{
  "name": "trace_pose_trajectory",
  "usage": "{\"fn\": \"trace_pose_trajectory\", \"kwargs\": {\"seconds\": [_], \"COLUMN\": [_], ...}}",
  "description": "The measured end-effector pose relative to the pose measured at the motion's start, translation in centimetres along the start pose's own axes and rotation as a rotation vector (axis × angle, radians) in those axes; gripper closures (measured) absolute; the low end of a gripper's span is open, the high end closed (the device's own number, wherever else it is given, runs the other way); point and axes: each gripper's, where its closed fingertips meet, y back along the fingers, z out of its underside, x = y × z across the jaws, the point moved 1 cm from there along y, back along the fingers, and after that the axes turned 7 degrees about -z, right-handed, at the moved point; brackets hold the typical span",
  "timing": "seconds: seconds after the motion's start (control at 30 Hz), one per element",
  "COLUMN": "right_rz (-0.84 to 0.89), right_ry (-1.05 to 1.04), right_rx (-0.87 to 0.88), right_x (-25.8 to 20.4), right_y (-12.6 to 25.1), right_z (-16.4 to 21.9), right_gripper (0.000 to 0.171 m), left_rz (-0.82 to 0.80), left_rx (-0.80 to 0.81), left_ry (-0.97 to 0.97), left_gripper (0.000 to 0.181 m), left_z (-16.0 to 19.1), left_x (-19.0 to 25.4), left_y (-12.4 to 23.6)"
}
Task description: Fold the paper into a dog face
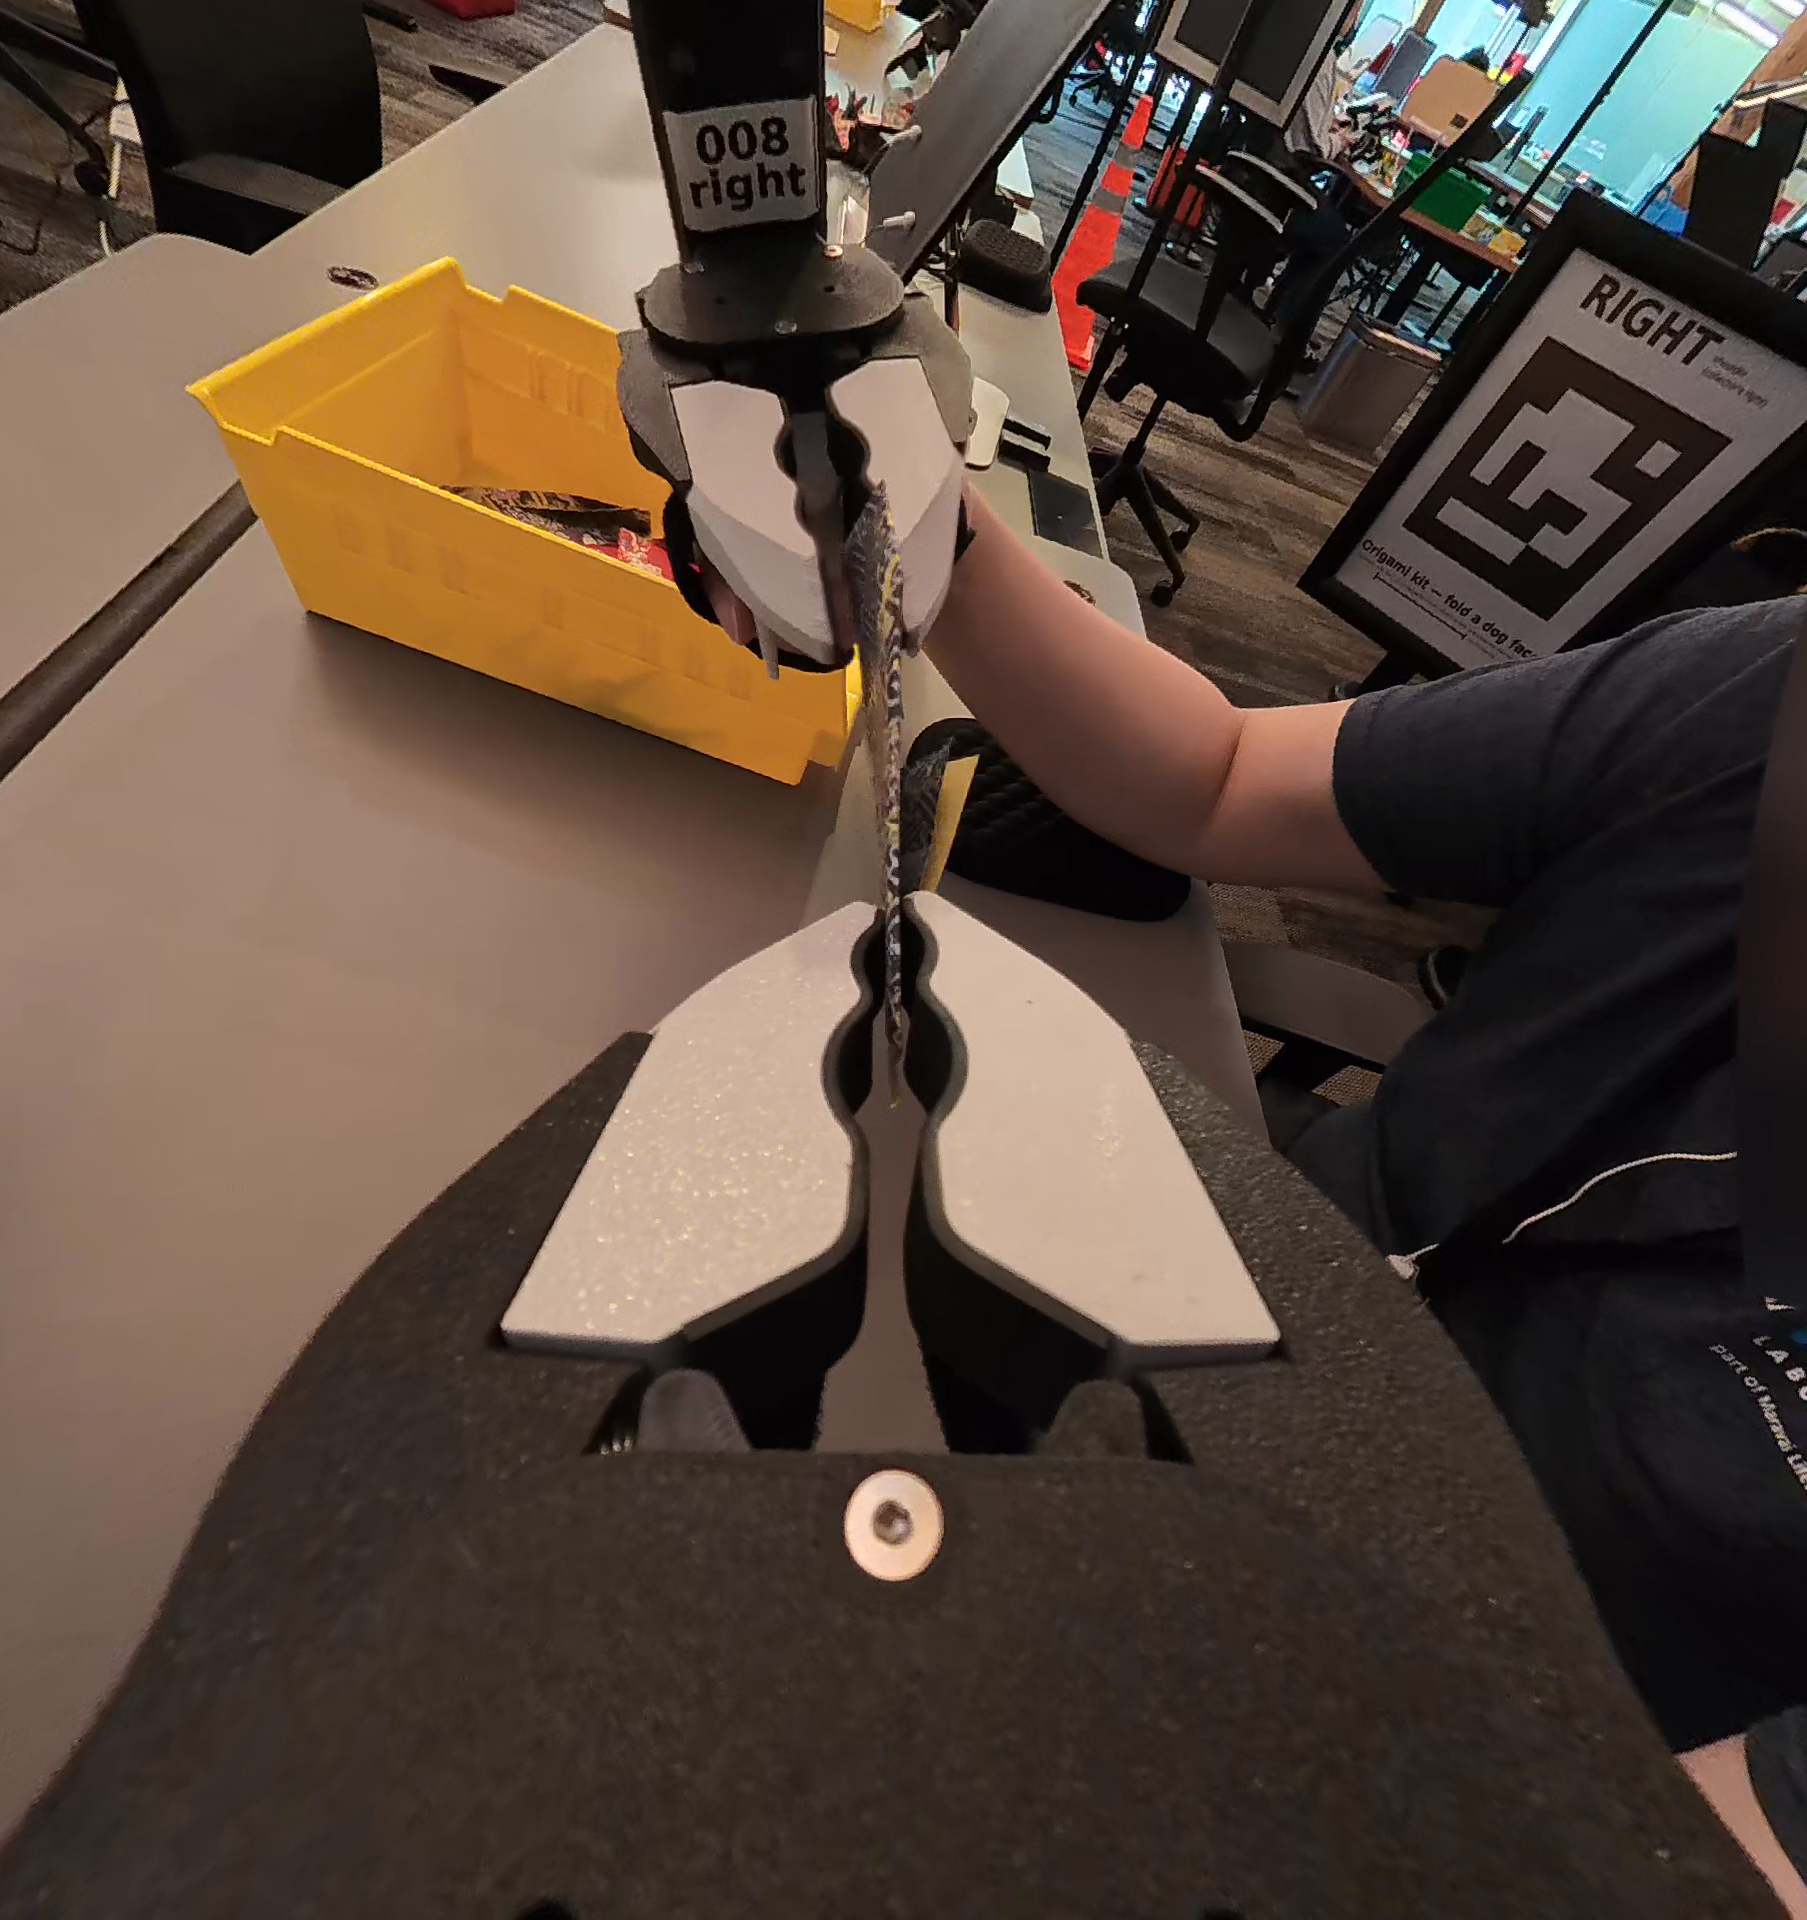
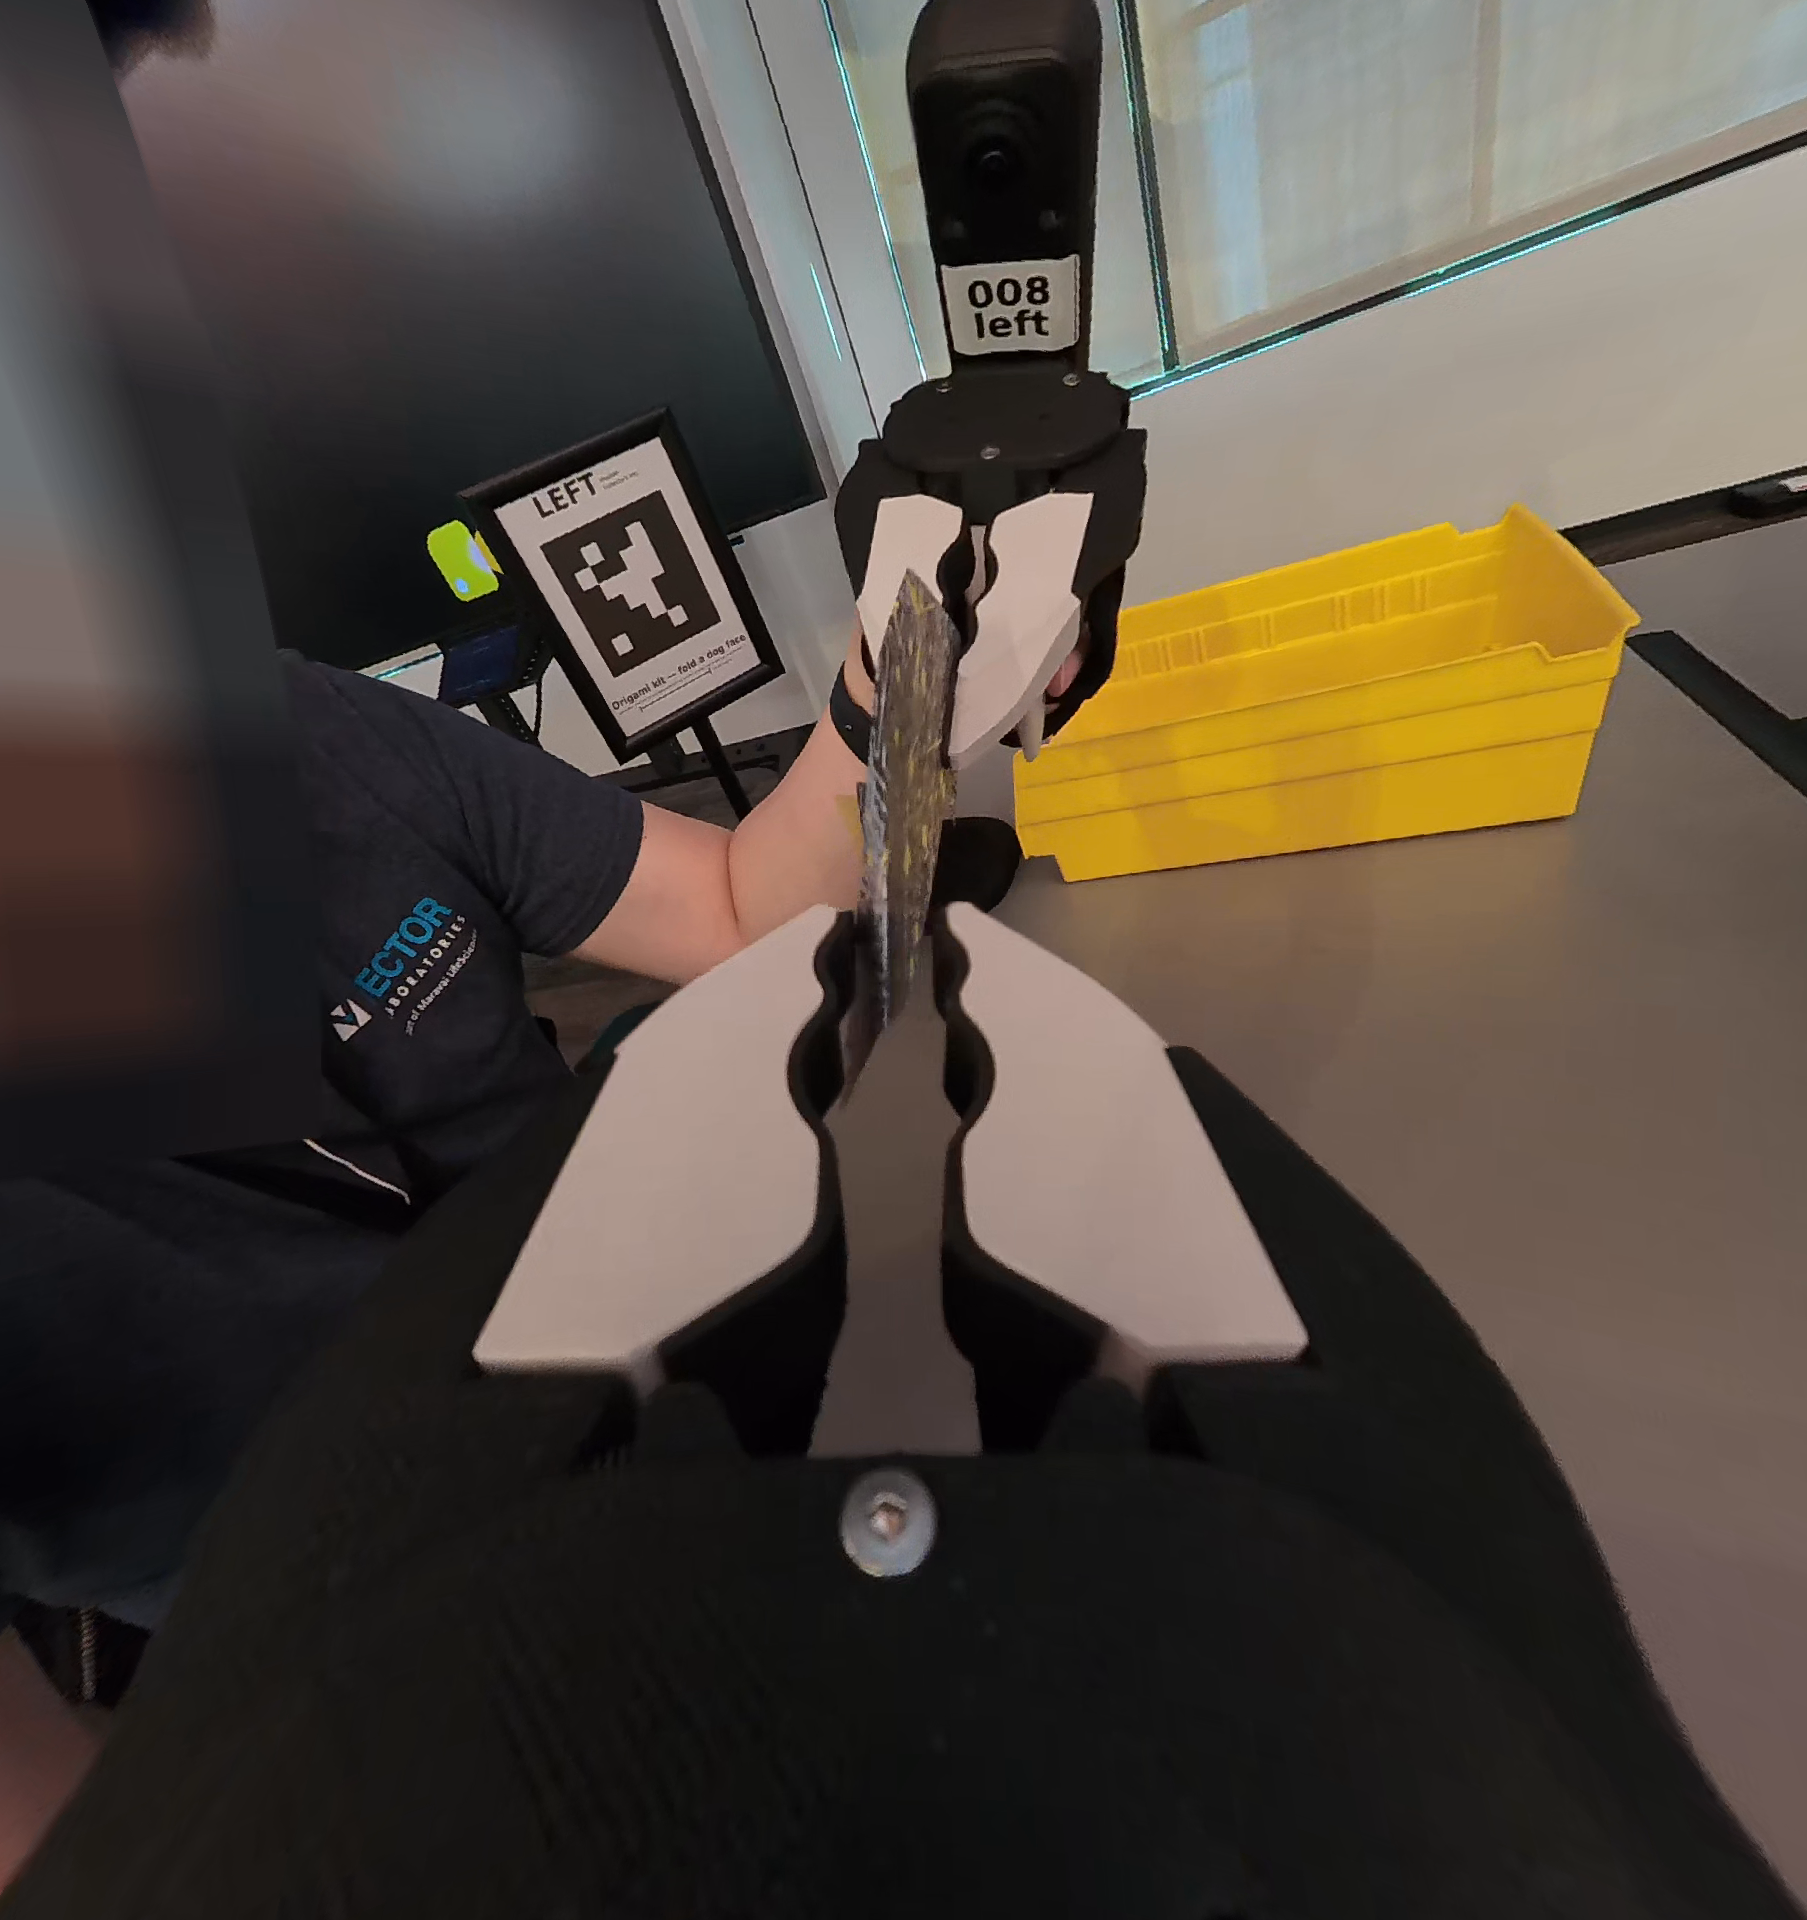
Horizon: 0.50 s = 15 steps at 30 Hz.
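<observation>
1. I am holding the left tongs [image 1: 894, 914] closed on one end of the paper [image 1: 883, 727], their grey fingers [image 1: 733, 1122] pinching it right at the tips.
2. I am gripping the other end of the same paper with the right tongs [image 2: 894, 920]; from the right wrist view their fingers [image 2: 1086, 1143] look slightly parted, but the sheet is pinched between the tips.
3. The paper is hanging in the air between the two tongs, edge-on to both cameras, lifted clear of the table [image 1: 307, 935] and sitting above its near edge, where the person is seated.
4. The paper is showing a dark printed side with yellow flecks [image 2: 909, 779], and a plain yellow flap [image 1: 946, 821] is peeking out beside it in the left wrist view.
5. The two tongs are facing each other tip to tip, each one appearing in the other's camera.
6. A yellow bin [image 1: 442, 499] is sitting on the table behind the paper, towards the far side, with some patterned sheets [image 1: 566, 520] lying inside it.
7. I am seeing the person's bare forearm [image 1: 1138, 758] and dark sleeve [image 1: 1564, 769] reaching over the table's near edge.
8. A framed sign [image 2: 629, 582] with a black-and-white marker is standing off the table on each side of the person.
</observation>
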Motion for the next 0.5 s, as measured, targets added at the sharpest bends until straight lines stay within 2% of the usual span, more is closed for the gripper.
{"fn": "trace_pose_trajectory", "kwargs": {"seconds": [0.2, 0.5], "right_rz": [0.021, 0.022], "right_ry": [0.017, 0.027], "right_rx": [0.049, 0.111], "right_x": [0.1, 0.1], "right_y": [0.6, 1.3], "right_z": [-0.7, -1.6], "right_gripper": [0.150, 0.151], "left_rz": [0.001, 0.001], "left_rx": [0.023, 0.060], "left_ry": [0.009, 0.022], "left_gripper": [0.181, 0.181], "left_z": [-0.3, -0.8], "left_x": [-0.1, -0.2], "left_y": [0.4, 1.0]}}
